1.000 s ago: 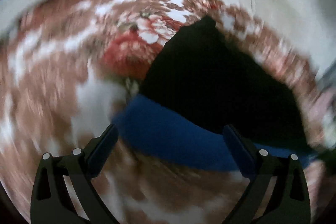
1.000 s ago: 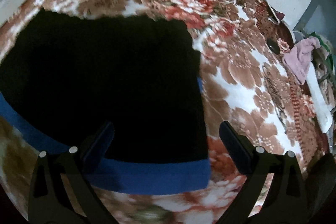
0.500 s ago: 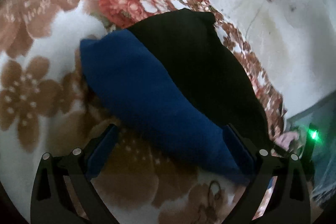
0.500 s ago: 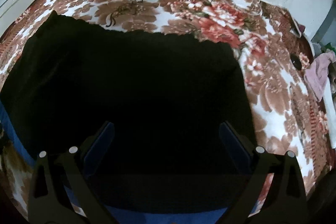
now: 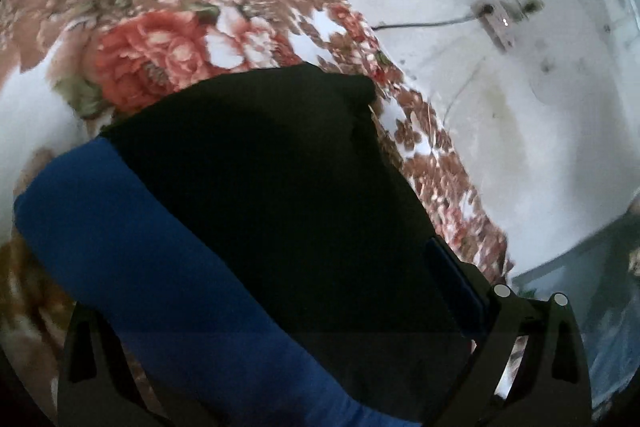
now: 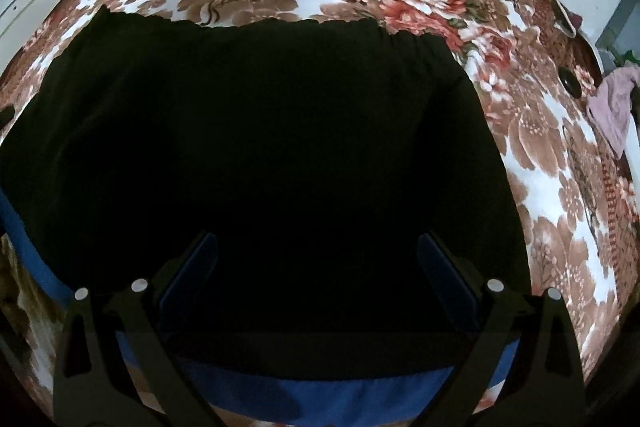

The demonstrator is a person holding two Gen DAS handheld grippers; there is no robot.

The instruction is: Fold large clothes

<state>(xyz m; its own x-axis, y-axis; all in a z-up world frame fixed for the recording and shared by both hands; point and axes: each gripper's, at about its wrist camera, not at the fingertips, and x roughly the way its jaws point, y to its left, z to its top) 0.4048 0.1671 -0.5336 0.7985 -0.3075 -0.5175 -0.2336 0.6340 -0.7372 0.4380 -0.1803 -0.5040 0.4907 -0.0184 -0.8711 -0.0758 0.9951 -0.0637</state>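
Left wrist view: the large black garment with a blue band [image 5: 256,187] lies flat on the brown-and-red floral blanket [image 5: 160,39], beside a white wall [image 5: 520,87]. The left gripper [image 5: 280,307] hangs over it; only its right finger shows clearly, so I cannot tell its spread.

Right wrist view: the right gripper [image 6: 316,267] is spread wide above the garment [image 6: 260,131], holding nothing. A crumpled pink cloth [image 6: 612,107] sits well apart at the blanket's [image 6: 540,187] right edge.
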